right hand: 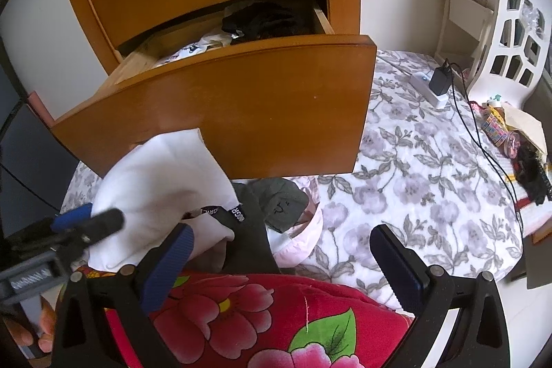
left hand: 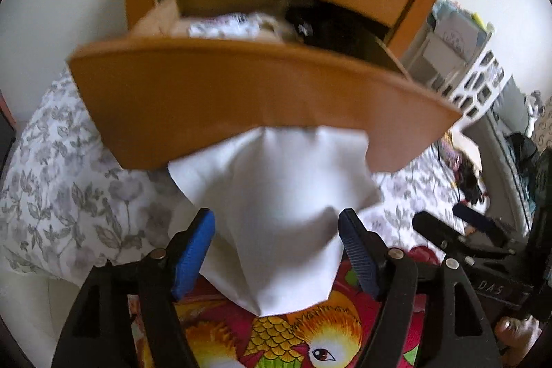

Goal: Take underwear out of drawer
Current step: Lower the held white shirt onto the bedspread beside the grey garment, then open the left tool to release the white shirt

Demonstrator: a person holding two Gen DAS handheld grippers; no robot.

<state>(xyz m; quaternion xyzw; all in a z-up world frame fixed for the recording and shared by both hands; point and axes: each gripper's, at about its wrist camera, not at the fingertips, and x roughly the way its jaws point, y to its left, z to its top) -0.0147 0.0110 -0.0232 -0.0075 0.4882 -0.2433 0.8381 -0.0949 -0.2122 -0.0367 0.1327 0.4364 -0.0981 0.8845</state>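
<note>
Underwear, a white piece, lies slack on the bedding below the open drawer, between the spread, unclenched jaws of the left gripper. Right gripper gapes empty. Light, limp, unbreakable cloth; pinching a bunched fold should hold best.

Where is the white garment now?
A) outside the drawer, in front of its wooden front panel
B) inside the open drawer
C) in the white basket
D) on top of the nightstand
A: the white garment lies outside, below the wooden front panel of the open drawer, between the open fingers of the left claw.
</note>
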